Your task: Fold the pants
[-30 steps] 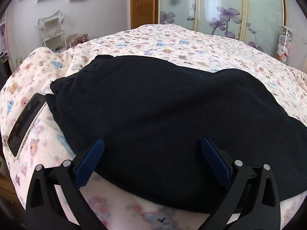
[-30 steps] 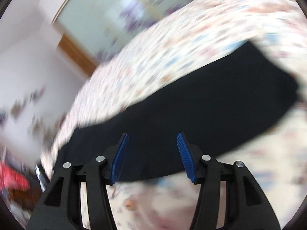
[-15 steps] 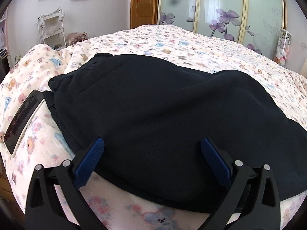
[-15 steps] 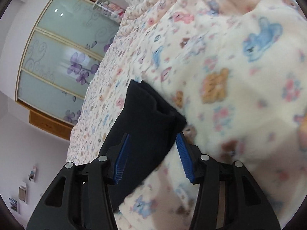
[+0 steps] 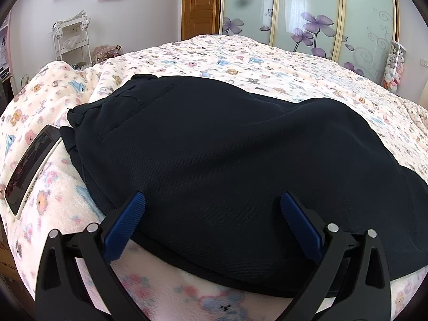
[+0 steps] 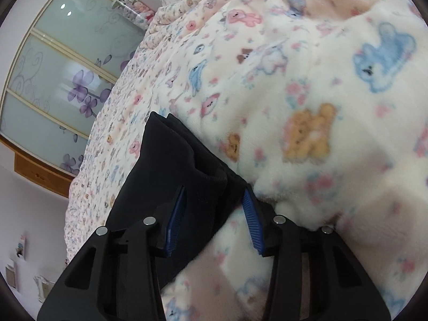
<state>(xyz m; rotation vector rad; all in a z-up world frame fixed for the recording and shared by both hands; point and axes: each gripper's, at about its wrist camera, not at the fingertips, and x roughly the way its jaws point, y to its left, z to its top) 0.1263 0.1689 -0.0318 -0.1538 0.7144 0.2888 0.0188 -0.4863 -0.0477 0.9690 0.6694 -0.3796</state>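
Dark navy pants [image 5: 214, 155] lie flat on a bed with a bear-print blanket [image 5: 267, 61], waistband at the far left. My left gripper [image 5: 212, 203] is open wide, low over the pants' near edge, holding nothing. In the right wrist view the pants' leg end [image 6: 171, 165] lies between the open fingers of my right gripper [image 6: 214, 195]; the cuff edge sits just ahead of the blue pads [image 6: 251, 214]. The jaws stand apart and do not pinch the cloth.
A black tablet or phone [image 5: 29, 165] lies on the blanket left of the pants. A white shelf rack [image 5: 71, 40], a wooden door [image 5: 199, 5] and sliding wardrobe doors with purple flowers [image 5: 307, 16] stand behind the bed. A cardboard box [image 5: 6, 262] sits at the lower left.
My right gripper swung to the leg end of the pants and closed in on the cuff, jaws still apart. My left gripper pulled back slightly; the pants stayed put.
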